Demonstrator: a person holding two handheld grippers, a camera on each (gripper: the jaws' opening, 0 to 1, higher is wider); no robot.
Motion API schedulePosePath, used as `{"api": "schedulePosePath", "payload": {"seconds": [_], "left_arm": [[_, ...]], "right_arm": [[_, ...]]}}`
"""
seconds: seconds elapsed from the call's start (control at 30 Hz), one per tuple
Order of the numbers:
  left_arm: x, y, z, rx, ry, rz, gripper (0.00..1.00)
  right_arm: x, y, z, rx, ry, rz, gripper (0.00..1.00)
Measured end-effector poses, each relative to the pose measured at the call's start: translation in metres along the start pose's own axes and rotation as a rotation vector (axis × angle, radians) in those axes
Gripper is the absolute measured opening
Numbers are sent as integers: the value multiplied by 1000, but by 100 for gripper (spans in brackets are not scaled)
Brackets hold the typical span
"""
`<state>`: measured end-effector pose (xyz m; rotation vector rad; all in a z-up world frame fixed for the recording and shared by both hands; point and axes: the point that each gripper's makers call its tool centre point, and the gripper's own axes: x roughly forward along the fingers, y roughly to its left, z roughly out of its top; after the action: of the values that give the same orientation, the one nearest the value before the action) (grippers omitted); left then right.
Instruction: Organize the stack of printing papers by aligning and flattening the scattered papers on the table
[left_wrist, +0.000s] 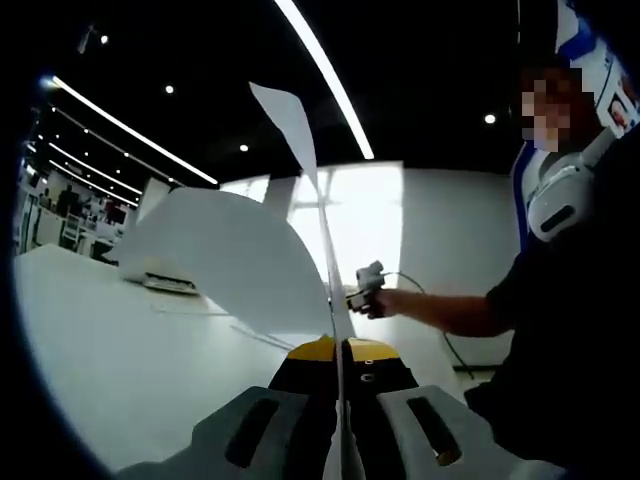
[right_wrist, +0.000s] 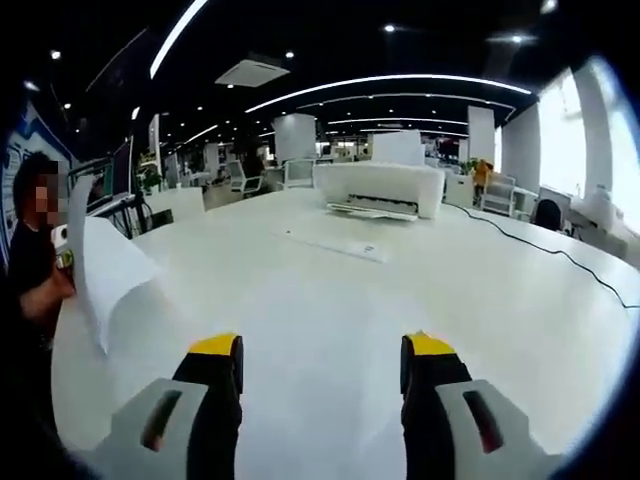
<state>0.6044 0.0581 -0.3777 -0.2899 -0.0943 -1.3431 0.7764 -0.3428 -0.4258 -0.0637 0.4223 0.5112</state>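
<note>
White printing papers (left_wrist: 230, 260) stand upright and curl to the left, pinched at their lower edge by my left gripper (left_wrist: 338, 352), which is shut on them above the white table (left_wrist: 110, 370). The same papers (right_wrist: 108, 268) appear at the left of the right gripper view, lifted off the table beside the person. My right gripper (right_wrist: 322, 365) stands open over the bare tabletop, nothing between its yellow-tipped fingers (right_wrist: 216, 348). It is also visible (left_wrist: 368, 285) far off in the left gripper view, held in a hand. A flat sheet (right_wrist: 335, 243) lies further along the table.
A white printer (right_wrist: 380, 188) sits on the table (right_wrist: 330, 310) beyond the flat sheet, also seen as the printer (left_wrist: 158, 274) at left. A black cable (right_wrist: 560, 255) runs across the table's right side. The person (left_wrist: 570, 330) stands at the table edge.
</note>
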Motion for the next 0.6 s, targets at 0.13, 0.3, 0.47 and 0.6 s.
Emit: {"api": "schedulePosePath", "payload": {"seconds": [0.13,0.3,0.47,0.6], "left_arm": [[1,-1,0,0,0,-1,6],[3,-4,0,1,0,-2,6],[4,-5,0,1,0,-4,6],[4,-6,0,2,0,-4,6]], "right_arm": [[1,-1,-2,-1,5,-6,59],[2,-2,-4,-3,7,-12,60],[2,-2,-6,-7,10,-18,60],[4,-5,-8,-9,15,-24,60]]}}
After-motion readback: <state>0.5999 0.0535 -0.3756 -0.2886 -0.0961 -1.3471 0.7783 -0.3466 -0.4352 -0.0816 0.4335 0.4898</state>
